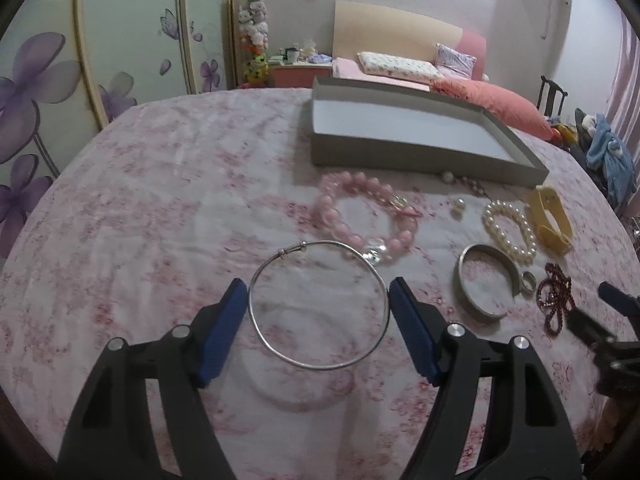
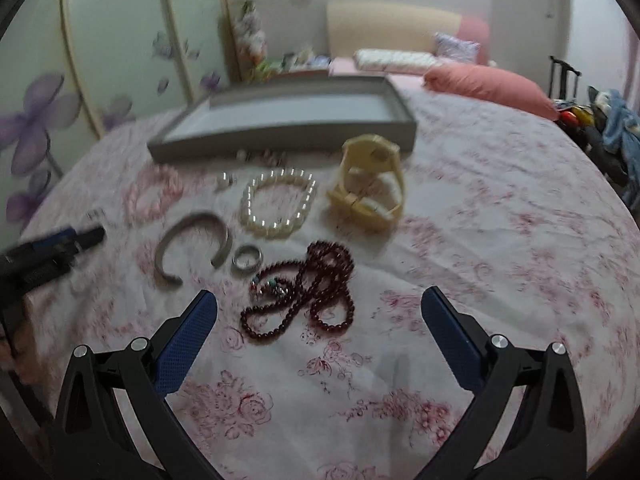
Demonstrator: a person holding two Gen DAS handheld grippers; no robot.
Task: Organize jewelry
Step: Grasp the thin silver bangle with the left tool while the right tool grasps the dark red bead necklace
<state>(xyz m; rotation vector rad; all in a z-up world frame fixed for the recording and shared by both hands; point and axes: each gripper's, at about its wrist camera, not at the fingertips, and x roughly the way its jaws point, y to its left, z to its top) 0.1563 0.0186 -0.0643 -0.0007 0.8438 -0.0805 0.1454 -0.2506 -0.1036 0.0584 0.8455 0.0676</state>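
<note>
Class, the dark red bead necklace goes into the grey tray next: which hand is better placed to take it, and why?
Right. The right tool is open with the dark red bead necklace just ahead of its pads, while the left tool already grips the thin silver bangle.

Shiny beads and metal on soft cloth

A thin shiny metal bangle [image 1: 320, 308] and a dull metal cuff [image 1: 480, 284] are seen on the matt flowered cloth [image 1: 160, 220]. Glossy pearls [image 1: 510, 230] and matt grey card in the tray [image 1: 420, 152] are shown.
</note>
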